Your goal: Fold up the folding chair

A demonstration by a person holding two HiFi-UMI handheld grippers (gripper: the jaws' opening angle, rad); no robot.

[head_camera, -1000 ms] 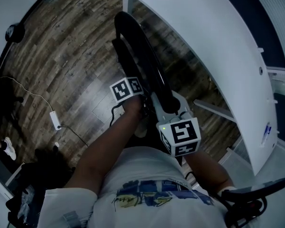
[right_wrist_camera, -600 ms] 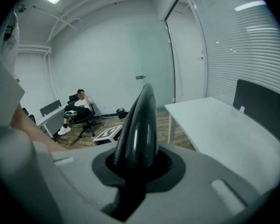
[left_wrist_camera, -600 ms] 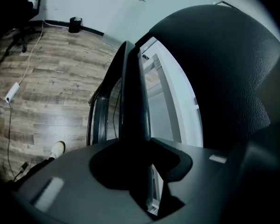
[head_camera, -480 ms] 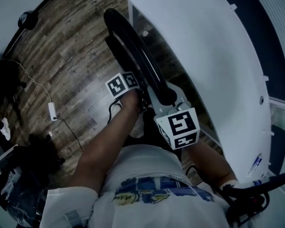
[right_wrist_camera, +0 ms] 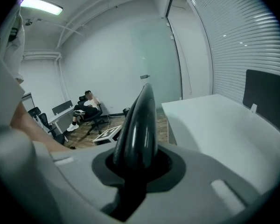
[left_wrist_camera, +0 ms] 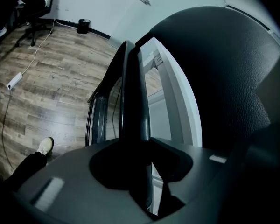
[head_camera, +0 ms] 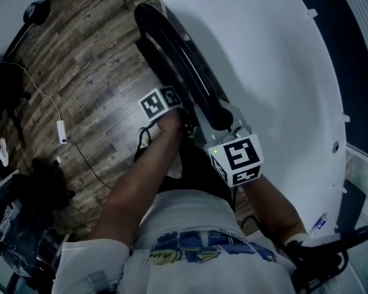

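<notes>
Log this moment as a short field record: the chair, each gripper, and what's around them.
chair: black folding chair, looks folded flat, held on edge
left gripper: fingers shut on a thin edge of the chair
right gripper: fingers shut on the chair's rounded rim
beside chair: white table
floor: wood-plank floor, white power strip lying on it

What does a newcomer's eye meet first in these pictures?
A black chair, seen edge-on, runs through the middle of the head view, beside a white table on the right. The left hand-held gripper and the right hand-held gripper are both shut on it. Wooden floor lies left.
</notes>
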